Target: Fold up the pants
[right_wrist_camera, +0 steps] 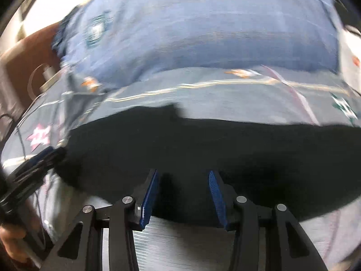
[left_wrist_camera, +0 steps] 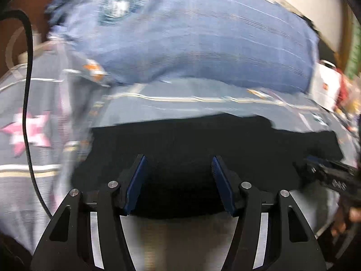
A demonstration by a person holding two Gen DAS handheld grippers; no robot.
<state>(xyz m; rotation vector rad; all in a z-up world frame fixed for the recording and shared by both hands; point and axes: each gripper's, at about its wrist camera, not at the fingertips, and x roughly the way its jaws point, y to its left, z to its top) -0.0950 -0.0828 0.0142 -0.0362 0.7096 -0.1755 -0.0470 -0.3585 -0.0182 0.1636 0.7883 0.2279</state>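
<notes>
Both tongs spread, gripping nothing | left tongs [left_wrist_camera: 178,183], right tongs [right_wrist_camera: 183,197] | above black pants [left_wrist_camera: 203,144] (blurred)

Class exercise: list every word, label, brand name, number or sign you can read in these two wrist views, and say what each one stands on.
No text can be read in either view.
Round emblem on the blue pillow: too blurred to read.
Pink star on the bedsheet: a pattern, not lettering.
Black pants: no label shows.

Each black hand-held gripper [left_wrist_camera: 179,181] has blue ribbed pads [left_wrist_camera: 135,186] and silver pivot screws [left_wrist_camera: 113,183].
</notes>
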